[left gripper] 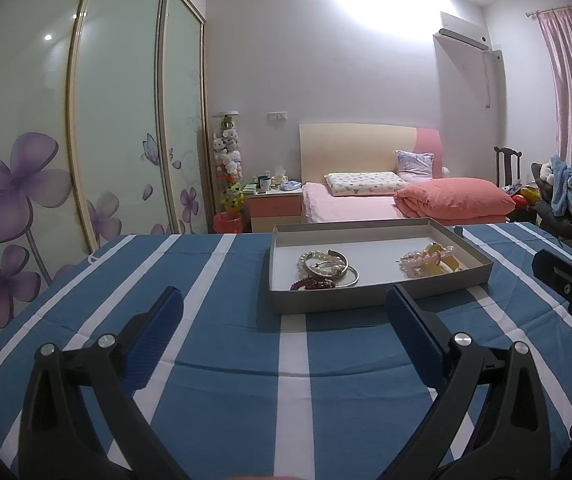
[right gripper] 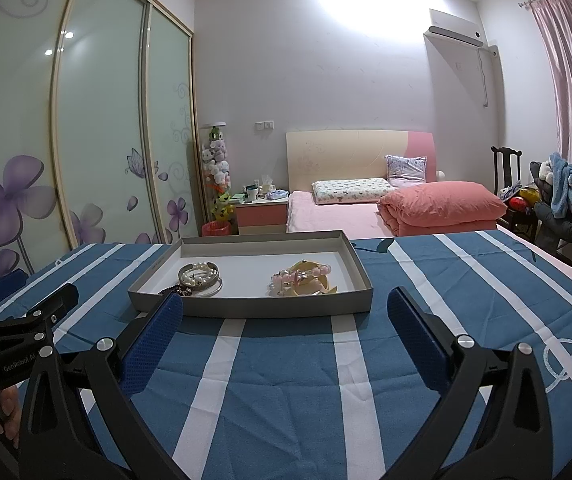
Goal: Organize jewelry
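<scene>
A shallow grey tray (left gripper: 366,295) (right gripper: 245,307) sits on the blue-and-white striped cloth. In its left part lie a pearl bracelet with silver bangles (left gripper: 326,266) (right gripper: 199,276) and a dark red bead bracelet (left gripper: 314,283). In its right part lie pink bead bracelets on a yellow bangle (left gripper: 432,259) (right gripper: 306,278). My left gripper (left gripper: 283,306) is open and empty, just short of the tray's near wall. My right gripper (right gripper: 286,310) is open and empty, in front of the tray's near wall. Each gripper shows at the edge of the other's view.
The striped cloth (left gripper: 225,380) (right gripper: 466,280) covers the table. Behind it stand a pink bed (left gripper: 366,200), a nightstand (left gripper: 275,202), a sliding wardrobe (left gripper: 85,140) at the left and a chair with clothes (left gripper: 566,196) at the right.
</scene>
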Available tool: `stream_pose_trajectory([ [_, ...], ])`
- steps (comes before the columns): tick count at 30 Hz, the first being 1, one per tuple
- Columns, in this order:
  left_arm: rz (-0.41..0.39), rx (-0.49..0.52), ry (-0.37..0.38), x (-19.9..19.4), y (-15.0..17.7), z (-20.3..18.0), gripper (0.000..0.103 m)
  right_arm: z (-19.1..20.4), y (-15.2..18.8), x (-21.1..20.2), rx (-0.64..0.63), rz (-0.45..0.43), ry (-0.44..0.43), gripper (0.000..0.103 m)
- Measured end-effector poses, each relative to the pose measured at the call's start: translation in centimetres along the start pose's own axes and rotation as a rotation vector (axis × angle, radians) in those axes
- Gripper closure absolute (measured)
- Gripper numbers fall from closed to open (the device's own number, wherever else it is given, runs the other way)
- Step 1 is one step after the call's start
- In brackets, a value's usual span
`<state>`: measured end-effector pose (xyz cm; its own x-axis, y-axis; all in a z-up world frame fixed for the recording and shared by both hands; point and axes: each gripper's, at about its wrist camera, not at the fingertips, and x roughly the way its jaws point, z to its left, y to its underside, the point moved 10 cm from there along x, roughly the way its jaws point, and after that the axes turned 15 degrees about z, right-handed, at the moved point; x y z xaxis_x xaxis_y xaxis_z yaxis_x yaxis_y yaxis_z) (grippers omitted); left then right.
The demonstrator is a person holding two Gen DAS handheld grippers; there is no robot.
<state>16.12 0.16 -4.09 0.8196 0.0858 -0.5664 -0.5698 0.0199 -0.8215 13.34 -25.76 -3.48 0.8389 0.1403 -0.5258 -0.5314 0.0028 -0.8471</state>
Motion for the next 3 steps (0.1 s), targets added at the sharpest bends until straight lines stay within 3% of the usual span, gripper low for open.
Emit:
stream_pose_trajectory([
  [3, 0.000, 0.000, 0.000, -0.01, -0.01, -0.01, 0.004, -0.02, 0.00, 0.00, 0.000, 0.000, 0.000, 0.002],
])
